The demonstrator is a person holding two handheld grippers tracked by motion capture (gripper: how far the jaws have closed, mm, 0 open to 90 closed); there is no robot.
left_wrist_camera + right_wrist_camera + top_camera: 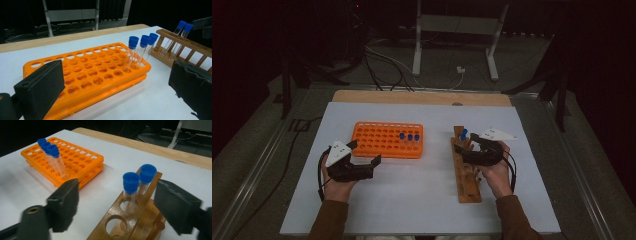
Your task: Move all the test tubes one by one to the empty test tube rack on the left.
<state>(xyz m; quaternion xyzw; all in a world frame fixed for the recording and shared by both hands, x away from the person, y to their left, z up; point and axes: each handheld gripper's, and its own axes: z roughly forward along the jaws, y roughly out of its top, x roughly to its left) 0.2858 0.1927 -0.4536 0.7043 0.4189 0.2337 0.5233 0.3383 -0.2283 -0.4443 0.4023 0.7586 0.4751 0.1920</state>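
An orange tube rack [382,140] lies left of centre on the white table and holds three blue-capped tubes [409,136] at its right end. A wooden rack [468,176] at the right holds two blue-capped tubes [463,134] at its far end. My left gripper [364,153] is open just in front of the orange rack [87,72], facing its three tubes [140,48], with nothing between the jaws. My right gripper [467,145] is open over the wooden rack [125,220]. Its jaws stand wide on either side of the nearer tube [130,185], not touching it, and the second tube [146,175] stands just behind.
The white sheet [422,190] covers a wooden tabletop whose bare strip [422,97] shows at the far edge. Beyond it are cables and a white metal stand [457,35] on the floor. Most holes of the orange rack and the near holes of the wooden rack are empty.
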